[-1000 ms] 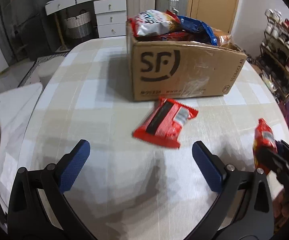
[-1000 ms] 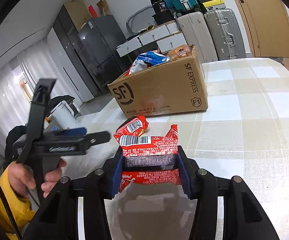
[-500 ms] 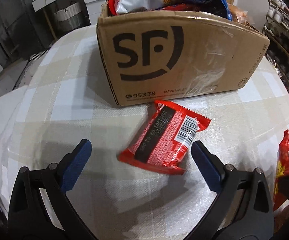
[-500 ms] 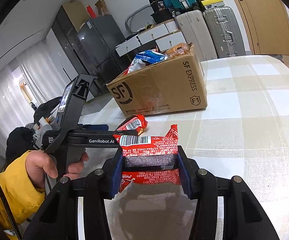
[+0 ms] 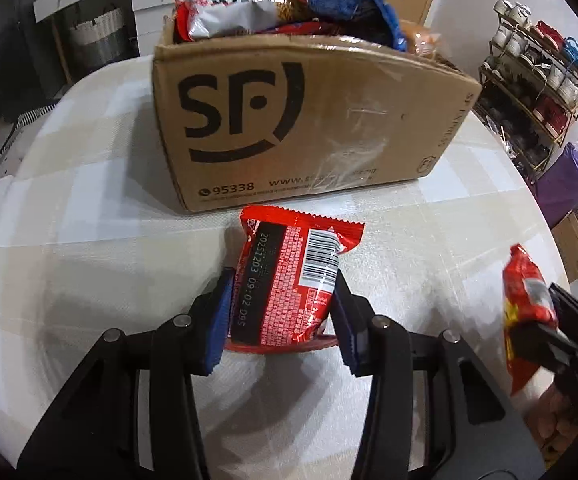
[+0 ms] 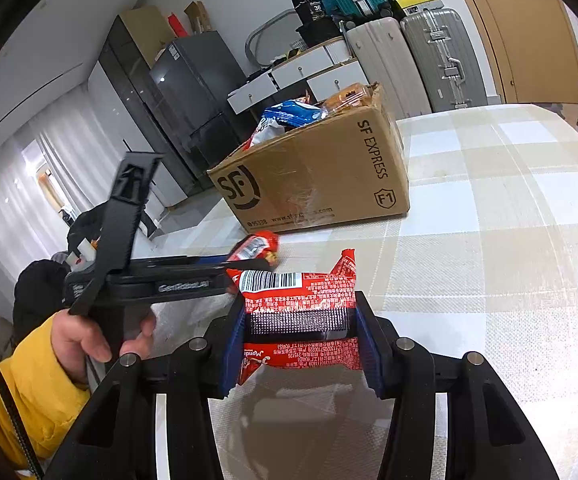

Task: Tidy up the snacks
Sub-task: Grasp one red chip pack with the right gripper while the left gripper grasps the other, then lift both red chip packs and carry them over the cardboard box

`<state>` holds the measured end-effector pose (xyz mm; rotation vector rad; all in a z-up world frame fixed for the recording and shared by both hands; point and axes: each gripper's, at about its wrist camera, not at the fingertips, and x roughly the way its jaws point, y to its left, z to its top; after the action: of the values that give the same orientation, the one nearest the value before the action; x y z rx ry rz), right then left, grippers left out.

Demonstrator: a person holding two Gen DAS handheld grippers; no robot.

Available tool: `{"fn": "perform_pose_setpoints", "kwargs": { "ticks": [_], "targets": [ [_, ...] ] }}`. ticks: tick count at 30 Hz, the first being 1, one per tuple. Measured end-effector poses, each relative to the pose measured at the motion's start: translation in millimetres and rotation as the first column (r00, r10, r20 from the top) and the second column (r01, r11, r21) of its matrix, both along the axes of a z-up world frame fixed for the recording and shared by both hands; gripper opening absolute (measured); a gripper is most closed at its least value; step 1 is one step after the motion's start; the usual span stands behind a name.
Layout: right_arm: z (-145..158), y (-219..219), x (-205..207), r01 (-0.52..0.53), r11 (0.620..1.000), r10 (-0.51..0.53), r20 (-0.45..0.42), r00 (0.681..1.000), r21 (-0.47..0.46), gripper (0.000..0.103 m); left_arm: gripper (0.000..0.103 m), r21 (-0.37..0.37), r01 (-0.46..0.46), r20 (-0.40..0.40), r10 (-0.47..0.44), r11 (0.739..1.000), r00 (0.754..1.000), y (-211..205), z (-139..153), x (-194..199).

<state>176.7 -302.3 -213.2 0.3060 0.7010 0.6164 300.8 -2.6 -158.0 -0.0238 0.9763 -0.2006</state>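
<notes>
Now our left tool [image 5: 281,312] has clenched on the red packet [image 5: 289,280] lying on the desk [image 5: 89,280] just near the box [image 5: 309,120], where a second ago it gaped. Our right tool [image 6: 301,340] stays clenched on its own red pack [image 6: 301,308], so both snacks look ready for the box.

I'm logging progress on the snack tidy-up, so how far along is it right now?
Done: the SF cardboard box already holds a heap of snack bags. In hand: the left gripper has its fingers closed on a red snack packet lying on the table just before the box, and the right gripper grips a second red packet. Left: both packets have yet to go into the box.
</notes>
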Motion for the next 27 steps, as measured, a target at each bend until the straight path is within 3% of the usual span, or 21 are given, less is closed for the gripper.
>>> {"fn": "perform_pose_setpoints", "kwargs": {
  "ticks": [15, 21, 27],
  "targets": [
    [6.8, -2.5, -3.3, 0.011, 1.0, -0.011, 0.022, 1.0, 0.015, 0.049, 0.042, -0.05, -0.013, 0.074, 0.017, 0.999, 0.997, 16.2, 48.8, -74.7],
    [37.4, -5.9, -19.6, 0.021, 0.999, -0.022, 0.068, 0.997, 0.027, 0.049, 0.042, -0.094, -0.031, 0.144, 0.045, 0.995, 0.989, 19.1, 86.5, -106.7],
    [77.8, -3.8, -44.8, 0.022, 0.999, -0.025, 0.119, 0.993, 0.03, 0.049, 0.042, -0.093, -0.049, 0.216, 0.069, 0.994, 0.974, 19.0, 112.3, -130.2]
  ]
}}
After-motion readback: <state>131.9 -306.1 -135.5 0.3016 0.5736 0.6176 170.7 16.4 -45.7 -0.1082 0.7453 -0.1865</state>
